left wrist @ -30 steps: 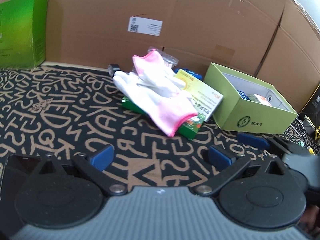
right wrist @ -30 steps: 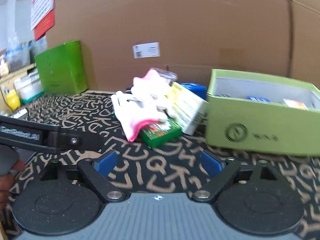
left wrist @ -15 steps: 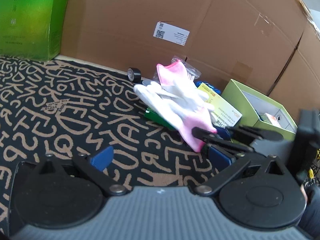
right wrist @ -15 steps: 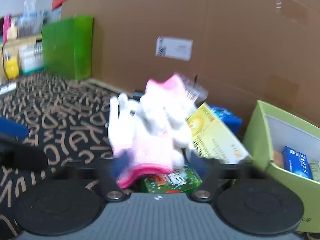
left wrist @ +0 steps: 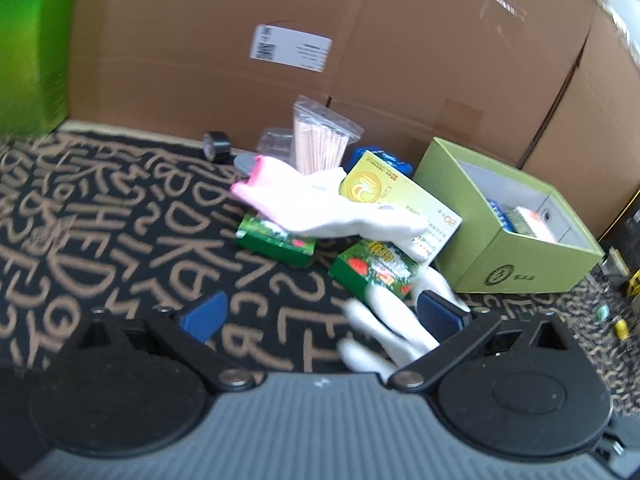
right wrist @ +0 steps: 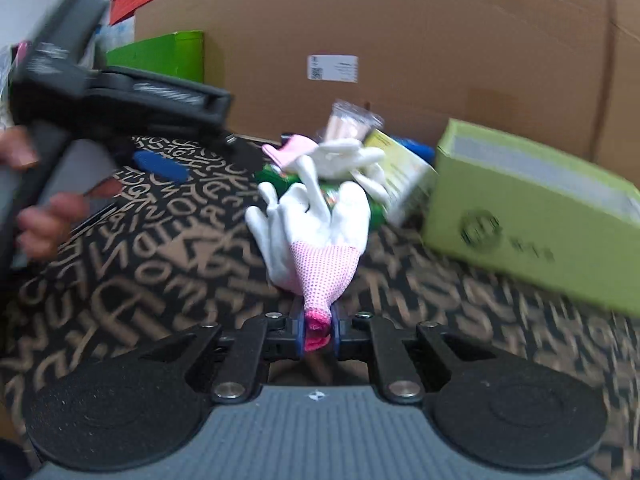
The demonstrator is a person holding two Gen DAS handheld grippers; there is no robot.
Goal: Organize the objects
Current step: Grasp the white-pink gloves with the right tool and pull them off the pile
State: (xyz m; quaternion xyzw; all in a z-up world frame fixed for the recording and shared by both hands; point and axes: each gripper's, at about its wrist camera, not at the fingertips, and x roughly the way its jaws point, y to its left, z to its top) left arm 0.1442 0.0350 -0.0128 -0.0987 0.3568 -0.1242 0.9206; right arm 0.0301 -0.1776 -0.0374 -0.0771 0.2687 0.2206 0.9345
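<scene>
My right gripper has its jaws closing on the pink cuff of a white glove, which stretches from the pads toward the pile. That glove's fingers lie just inside my left gripper's right finger. My left gripper is open and holds nothing. A second white glove with a pink cuff drapes over two small green boxes and a yellow-and-white box. An open light-green box stands to the right of the pile.
A tall cardboard wall closes off the back. A bag of thin sticks, a black tape roll and a blue packet sit against it. A bright green carton stands far left. A hand holds the left gripper.
The right gripper went from wide open to shut on a glove's pink cuff and pulled the glove back off the pile. The two green boxes shifted apart. The left gripper moved sideways.
</scene>
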